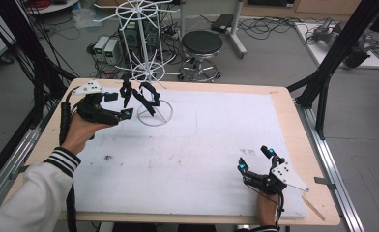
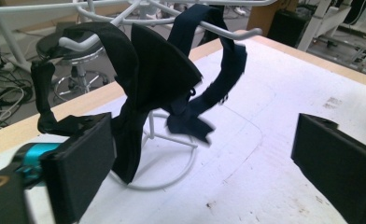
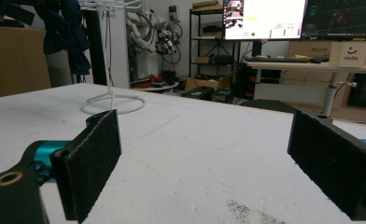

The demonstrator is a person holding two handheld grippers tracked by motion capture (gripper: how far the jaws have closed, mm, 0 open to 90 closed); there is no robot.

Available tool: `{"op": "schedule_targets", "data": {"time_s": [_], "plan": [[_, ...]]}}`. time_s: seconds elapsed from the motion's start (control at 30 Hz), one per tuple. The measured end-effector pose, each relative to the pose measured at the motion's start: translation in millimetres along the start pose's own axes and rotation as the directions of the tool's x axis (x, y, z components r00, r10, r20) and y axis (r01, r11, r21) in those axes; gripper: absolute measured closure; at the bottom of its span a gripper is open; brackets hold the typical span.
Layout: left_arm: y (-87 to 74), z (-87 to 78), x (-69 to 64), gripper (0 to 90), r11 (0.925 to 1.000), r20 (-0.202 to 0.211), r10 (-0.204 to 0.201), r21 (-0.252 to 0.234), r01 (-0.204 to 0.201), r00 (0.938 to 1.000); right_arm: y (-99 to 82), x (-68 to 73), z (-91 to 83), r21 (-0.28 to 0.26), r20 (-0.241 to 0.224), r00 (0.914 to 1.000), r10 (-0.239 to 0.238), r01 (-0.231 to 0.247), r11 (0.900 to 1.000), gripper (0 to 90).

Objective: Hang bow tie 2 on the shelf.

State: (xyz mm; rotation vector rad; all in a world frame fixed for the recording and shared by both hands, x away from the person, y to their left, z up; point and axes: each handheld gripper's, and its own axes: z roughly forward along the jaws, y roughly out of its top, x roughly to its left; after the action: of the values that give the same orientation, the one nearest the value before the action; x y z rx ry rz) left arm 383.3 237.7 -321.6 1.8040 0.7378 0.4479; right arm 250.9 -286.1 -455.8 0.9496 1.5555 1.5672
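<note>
A white wire rack (image 1: pixel 154 115) stands on a ring base at the back left of the table. Dark cloth bands (image 1: pixel 146 99) hang from its lower arms. My left gripper (image 1: pixel 120 105) is held just left of the rack, open, with nothing between its jaws. In the left gripper view a black band (image 2: pixel 158 74) and a dark blue one (image 2: pixel 228 70) hang over the rack post (image 2: pixel 150 123), just beyond my open left gripper (image 2: pixel 204 158). My right gripper (image 1: pixel 255 159) rests low at the front right, open and empty. In its own view, my right gripper (image 3: pixel 204 154) faces the distant rack base (image 3: pixel 113 105).
A white mat (image 1: pixel 211 140) covers most of the wooden table (image 1: pixel 298 125). A black stool (image 1: pixel 202 46) and cables are on the floor behind the table. Black frame posts (image 1: pixel 332 63) rise at the right. A screen (image 3: pixel 265 18) shows far off.
</note>
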Motion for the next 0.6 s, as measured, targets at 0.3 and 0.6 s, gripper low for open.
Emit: {"op": "schedule_targets", "data": {"time_s": [0.3,0.6], "plan": [[-27.5,-41.0,-15.1,6.3,0.9914,-0.033,0.009,-0.131,-0.013,0.9994,-0.1,0.2,-0.2,-0.002,-0.001,1.0,0.004,-0.004,1.0,9.1],[-89.3,-61.0,-25.3,6.4,0.9638,-0.114,0.032,-0.259,-0.061,0.993,-0.2,0.2,-0.8,0.0,0.001,1.0,0.005,-0.005,1.0,9.1]]}}
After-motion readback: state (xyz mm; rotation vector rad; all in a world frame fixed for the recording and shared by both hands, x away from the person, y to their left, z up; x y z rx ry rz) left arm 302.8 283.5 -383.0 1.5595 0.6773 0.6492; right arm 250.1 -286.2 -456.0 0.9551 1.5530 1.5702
